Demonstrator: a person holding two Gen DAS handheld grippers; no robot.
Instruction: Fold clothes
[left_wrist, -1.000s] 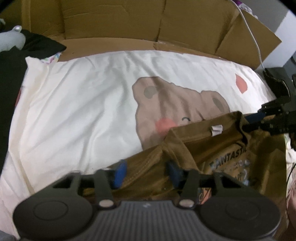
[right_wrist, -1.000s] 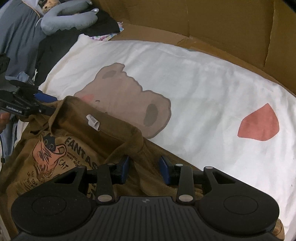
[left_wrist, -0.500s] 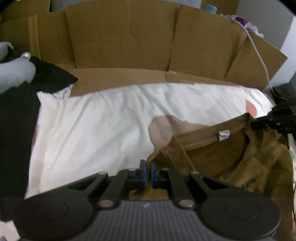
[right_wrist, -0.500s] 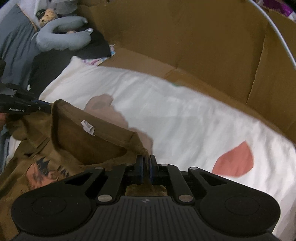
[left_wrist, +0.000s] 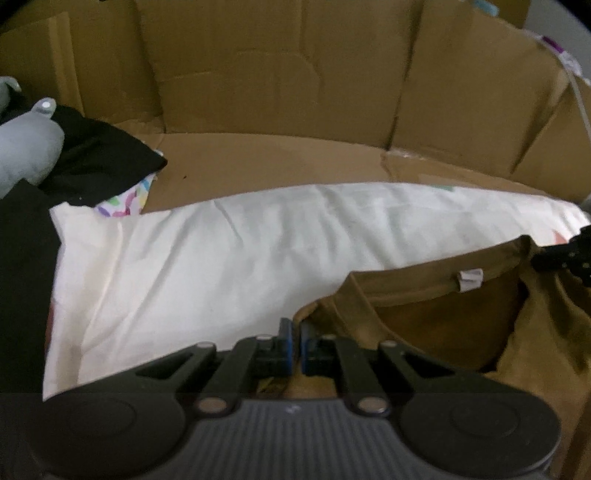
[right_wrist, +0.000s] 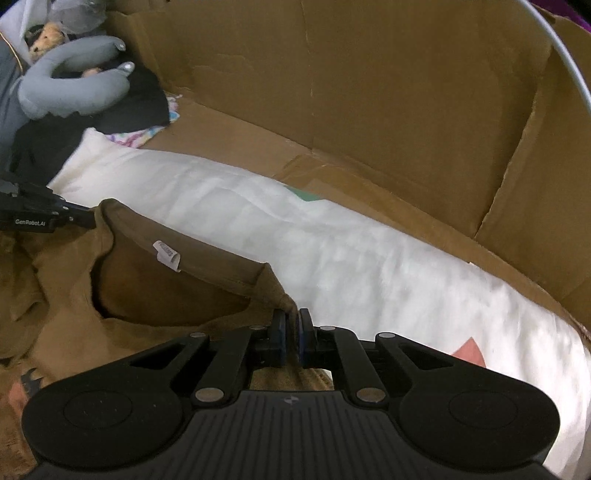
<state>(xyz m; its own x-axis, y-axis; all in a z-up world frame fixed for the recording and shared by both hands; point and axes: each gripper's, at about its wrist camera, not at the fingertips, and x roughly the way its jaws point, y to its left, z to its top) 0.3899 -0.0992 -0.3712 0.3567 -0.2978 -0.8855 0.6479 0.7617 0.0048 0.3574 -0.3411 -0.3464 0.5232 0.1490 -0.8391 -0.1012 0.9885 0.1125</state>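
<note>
A brown T-shirt (left_wrist: 436, 321) with a white neck label (left_wrist: 470, 279) hangs lifted above a cream sheet (left_wrist: 240, 258). My left gripper (left_wrist: 295, 341) is shut on the shirt's left shoulder. My right gripper (right_wrist: 291, 338) is shut on the right shoulder of the shirt (right_wrist: 166, 291). The collar is stretched open between them. The right gripper's tip shows at the right edge of the left wrist view (left_wrist: 565, 254), and the left gripper shows at the left edge of the right wrist view (right_wrist: 44, 214). The shirt's lower part hangs out of sight.
Cardboard walls (left_wrist: 277, 74) stand behind the cream sheet (right_wrist: 369, 266). A grey neck pillow (right_wrist: 70, 88), black clothes (left_wrist: 99, 158) and a colourful printed cloth (left_wrist: 127, 199) lie at the left. A white cable (right_wrist: 561, 48) runs at the upper right.
Both grippers closed on the shirt's shoulders and lifted it off the sheet. The collar now hangs taut between them and the bear print is out of view.
</note>
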